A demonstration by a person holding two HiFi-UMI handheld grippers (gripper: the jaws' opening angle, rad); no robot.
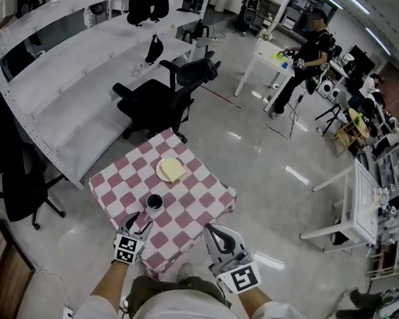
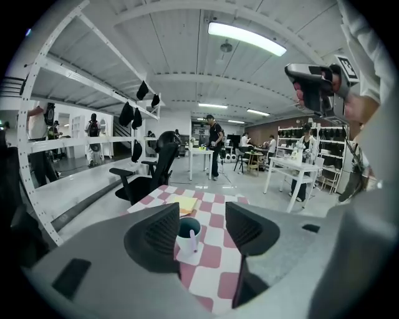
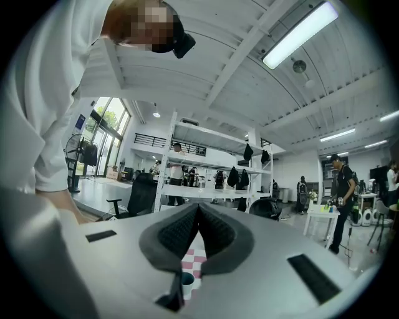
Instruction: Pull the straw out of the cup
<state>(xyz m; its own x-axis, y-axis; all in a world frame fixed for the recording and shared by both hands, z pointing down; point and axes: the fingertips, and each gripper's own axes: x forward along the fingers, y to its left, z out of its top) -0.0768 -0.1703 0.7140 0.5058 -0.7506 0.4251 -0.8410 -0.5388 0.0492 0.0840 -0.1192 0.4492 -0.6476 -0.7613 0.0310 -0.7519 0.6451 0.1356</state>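
Cup [image 1: 154, 203] on checkered table [image 1: 197, 212]; straw [image 2: 192, 240] near-upright at rim facing person. Left tool [image 1: 138, 223] released, jaws wide, cup just ahead, slightly below: nearer. Right tool [image 1: 209, 229] clenched, empty, farther.

Hand-held gripper [image 3: 198, 207] — jaws together — cup [image 3: 187, 279] below

Table [image 1: 121, 185]: small, square, standing on the glossy grey floor [image 1: 266, 159].
Cloth [image 1: 198, 189]: red-and-white check, draped over every edge.
Near side: white cup [image 1: 154, 203], upright.
Far side: pale round plate [image 1: 161, 171] bearing a flat yellow piece [image 1: 175, 167].
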